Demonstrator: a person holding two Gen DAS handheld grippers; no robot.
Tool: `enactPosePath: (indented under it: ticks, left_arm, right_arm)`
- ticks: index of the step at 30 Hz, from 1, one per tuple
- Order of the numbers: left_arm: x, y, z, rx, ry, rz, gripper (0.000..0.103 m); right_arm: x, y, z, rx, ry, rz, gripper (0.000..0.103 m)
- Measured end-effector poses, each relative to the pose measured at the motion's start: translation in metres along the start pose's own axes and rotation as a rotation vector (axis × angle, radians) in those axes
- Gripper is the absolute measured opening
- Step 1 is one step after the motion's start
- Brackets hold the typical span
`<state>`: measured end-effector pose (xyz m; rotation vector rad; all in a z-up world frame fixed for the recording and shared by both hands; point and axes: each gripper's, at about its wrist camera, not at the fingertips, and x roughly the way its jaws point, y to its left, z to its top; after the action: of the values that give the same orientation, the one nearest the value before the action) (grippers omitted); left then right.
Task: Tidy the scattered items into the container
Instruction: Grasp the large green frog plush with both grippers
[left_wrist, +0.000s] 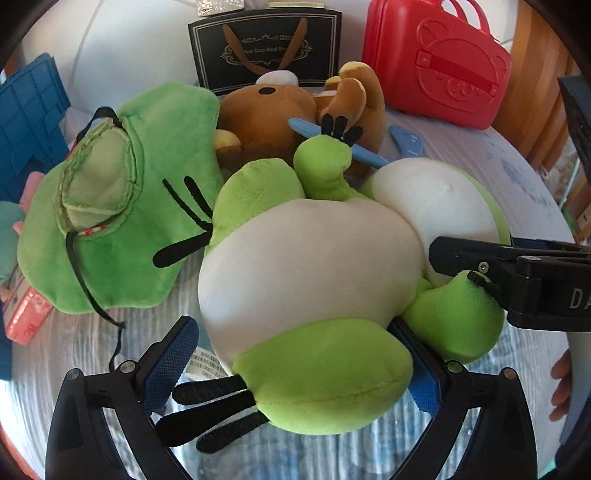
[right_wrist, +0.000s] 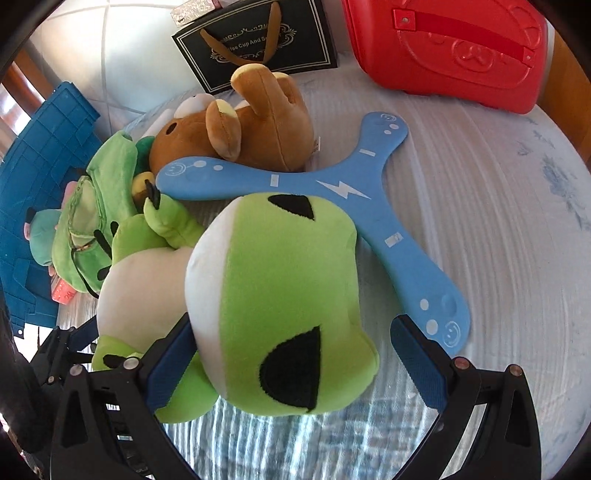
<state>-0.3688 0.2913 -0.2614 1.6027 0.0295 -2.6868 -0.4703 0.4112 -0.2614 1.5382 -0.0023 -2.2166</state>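
Frog plush, centre of both views, lying on the quilted surface. Left tool pinches its foot between blue pads; right tool straddles its head, pads spread, right pad clear of the plush. Step in hand: securing the frog. Next: a two-handed lift toward the blue crate, upper left, whose contents cannot be told.
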Motion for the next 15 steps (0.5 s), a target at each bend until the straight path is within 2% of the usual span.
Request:
enactPosePath:
  ticks: [4, 5, 6, 10, 15]
  left_arm:
    - [0.000, -0.003, -0.004, 0.038, -0.033, -0.008, 0.087]
    - [-0.003, -0.005, -0.005, 0.046, -0.044, -0.005, 0.082]
    - [-0.004, -0.004, -0.006, 0.044, -0.051, -0.006, 0.080]
    - [-0.013, -0.004, -0.006, 0.032, -0.069, -0.010, 0.073]
    - [-0.031, -0.007, -0.005, 0.057, -0.115, 0.013, 0.072]
  right_arm:
    - [0.011, 0.002, 0.000, -0.013, 0.017, 0.021, 0.102]
    - [0.011, 0.004, -0.001, -0.017, 0.013, 0.030, 0.100]
    - [0.010, 0.005, -0.003, -0.023, 0.004, 0.046, 0.091]
    - [0.002, 0.013, -0.007, -0.054, -0.015, 0.042, 0.080]
    - [-0.014, 0.019, -0.013, -0.078, -0.053, 0.055, 0.075]
